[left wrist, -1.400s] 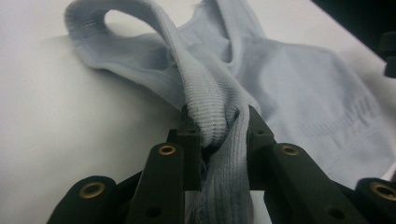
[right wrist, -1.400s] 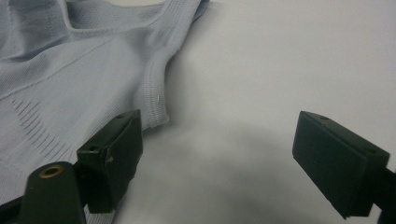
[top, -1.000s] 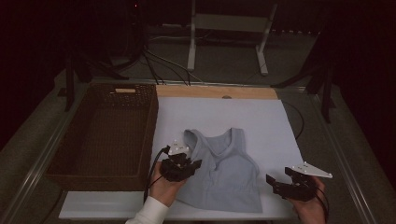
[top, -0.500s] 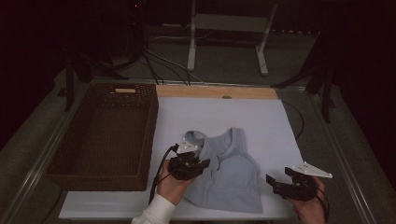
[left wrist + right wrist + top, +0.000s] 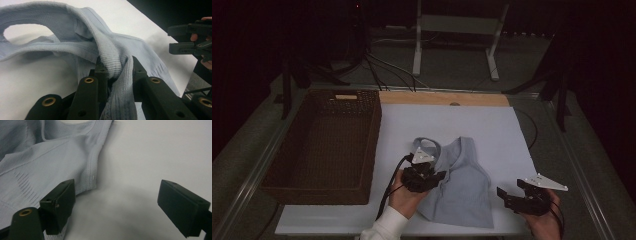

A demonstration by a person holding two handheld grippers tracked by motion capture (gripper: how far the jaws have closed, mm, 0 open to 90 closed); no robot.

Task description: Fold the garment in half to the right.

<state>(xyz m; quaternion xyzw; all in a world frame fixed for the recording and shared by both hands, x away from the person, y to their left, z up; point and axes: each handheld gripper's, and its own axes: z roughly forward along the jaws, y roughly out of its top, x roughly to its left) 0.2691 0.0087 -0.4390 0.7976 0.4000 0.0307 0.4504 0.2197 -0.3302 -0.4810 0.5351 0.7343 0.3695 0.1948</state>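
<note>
With our left gripper [image 5: 116, 75] pinching the pale blue top's [image 5: 464, 187] ribbed strap near the white mat's [image 5: 507, 130] front edge and our right gripper [image 5: 117, 205] spread empty beside its hem, the bunched strap could slip free.

A pale blue top [image 5: 110, 52] of soft matt knit cloth, with ribbed hems, lies at centre frame. The worktop [image 5: 492, 125] beneath is smooth, matt white, with a bare wood strip along its upper edge. At left, a basket [image 5: 319, 145] of rough dark woven wicker. Both claws [image 5: 120, 202] look matt black plastic, with small brass-coloured rivets.
</note>
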